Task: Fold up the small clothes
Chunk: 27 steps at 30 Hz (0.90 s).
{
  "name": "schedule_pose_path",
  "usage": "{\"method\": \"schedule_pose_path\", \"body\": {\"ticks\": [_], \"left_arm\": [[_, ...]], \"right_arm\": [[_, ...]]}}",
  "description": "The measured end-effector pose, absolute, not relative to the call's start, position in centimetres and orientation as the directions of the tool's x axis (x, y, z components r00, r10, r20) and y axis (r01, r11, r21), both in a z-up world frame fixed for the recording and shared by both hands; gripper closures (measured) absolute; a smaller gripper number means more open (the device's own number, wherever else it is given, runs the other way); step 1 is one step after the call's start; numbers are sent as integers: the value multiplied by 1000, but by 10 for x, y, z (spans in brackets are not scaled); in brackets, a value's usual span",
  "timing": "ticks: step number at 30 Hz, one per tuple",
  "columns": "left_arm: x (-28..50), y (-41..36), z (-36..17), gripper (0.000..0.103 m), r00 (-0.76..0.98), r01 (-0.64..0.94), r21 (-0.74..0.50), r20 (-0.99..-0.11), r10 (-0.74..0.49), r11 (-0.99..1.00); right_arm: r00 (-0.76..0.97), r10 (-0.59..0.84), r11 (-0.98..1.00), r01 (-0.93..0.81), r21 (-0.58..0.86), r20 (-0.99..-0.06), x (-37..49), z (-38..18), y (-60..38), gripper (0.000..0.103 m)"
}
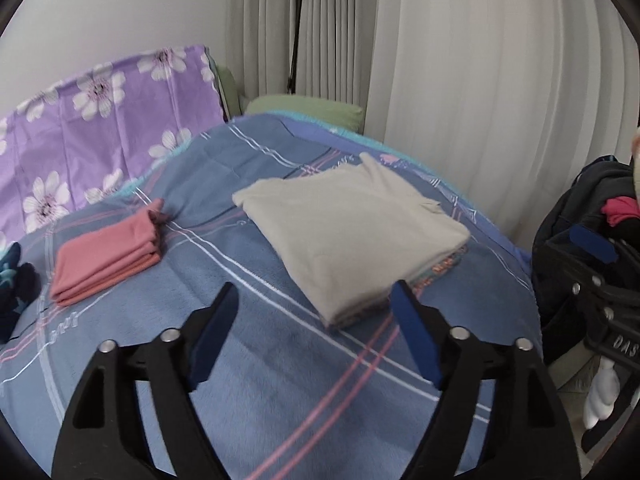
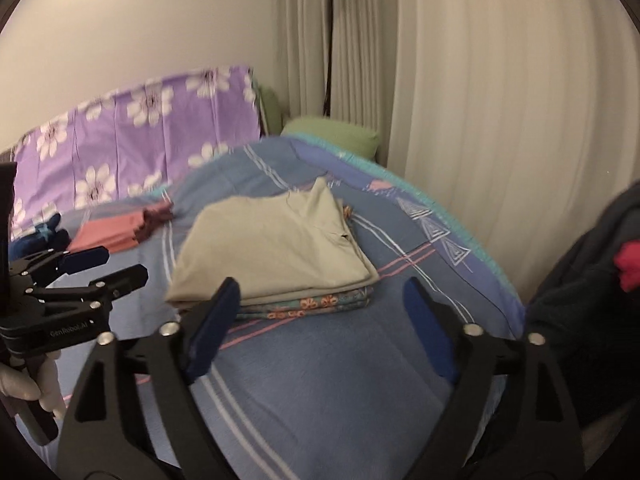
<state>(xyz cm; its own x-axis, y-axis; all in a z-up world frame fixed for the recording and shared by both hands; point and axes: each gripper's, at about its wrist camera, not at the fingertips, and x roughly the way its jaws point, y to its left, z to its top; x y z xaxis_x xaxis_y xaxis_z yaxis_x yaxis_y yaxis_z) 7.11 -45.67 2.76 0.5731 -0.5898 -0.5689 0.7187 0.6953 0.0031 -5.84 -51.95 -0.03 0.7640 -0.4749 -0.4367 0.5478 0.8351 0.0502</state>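
Observation:
A folded beige garment [image 1: 352, 232] tops a small stack on the blue plaid bedspread [image 1: 240, 360]; it also shows in the right wrist view [image 2: 276, 248], above a folded floral piece [image 2: 320, 304]. A folded pink garment [image 1: 108, 260] lies to the left, also in the right wrist view [image 2: 108, 236]. My left gripper [image 1: 316, 340] is open and empty, just short of the stack's near corner; it shows in the right wrist view [image 2: 116, 266] too. My right gripper [image 2: 320, 332] is open and empty, just before the stack, and shows at the edge of the left wrist view [image 1: 592, 248].
A dark blue item [image 1: 16, 284] lies at the bed's left edge. A purple floral cloth [image 1: 100, 140] covers the headboard side, with green pillows [image 1: 308, 110] behind. White curtains [image 1: 480, 80] and a floor lamp [image 2: 326, 40] stand beyond. Dark clothing with red [image 2: 600, 272] is at right.

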Motion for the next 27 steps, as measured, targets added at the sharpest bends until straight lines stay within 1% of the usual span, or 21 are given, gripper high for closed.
{"method": "schedule_pose_path", "body": {"ticks": [1,3,7,13,17,21,27], "left_arm": [[65,-452,30,17,578,720,7,-560,-594,694],[52,-442,36,14,600,712,26,-541,-589,702],[31,-424,44,7,635,700,62,-508,-582,711],[9,-398,60,1,678,674,58,-445,-585,737],[-3,-384,67,1,710,643,54,-417,-568,764],[-12,-373,64,1,732,614,52,-412,-543,788],[-13,-369,56,1,702,636,51,-452,-550,770]], "right_arm": [[770,-469,837,544,61,-434,-65,-1,-515,12],[781,-447,845,528,78,-436,-75,-3,-508,11],[766,-454,843,534,57,-455,-86,0,-496,5],[792,-431,852,515,93,-432,-98,10,-482,2],[783,-428,855,512,80,-451,-96,15,-473,2],[786,-417,855,510,97,-458,-99,18,-465,2],[769,-416,844,525,108,-486,-98,15,-461,2]]}}
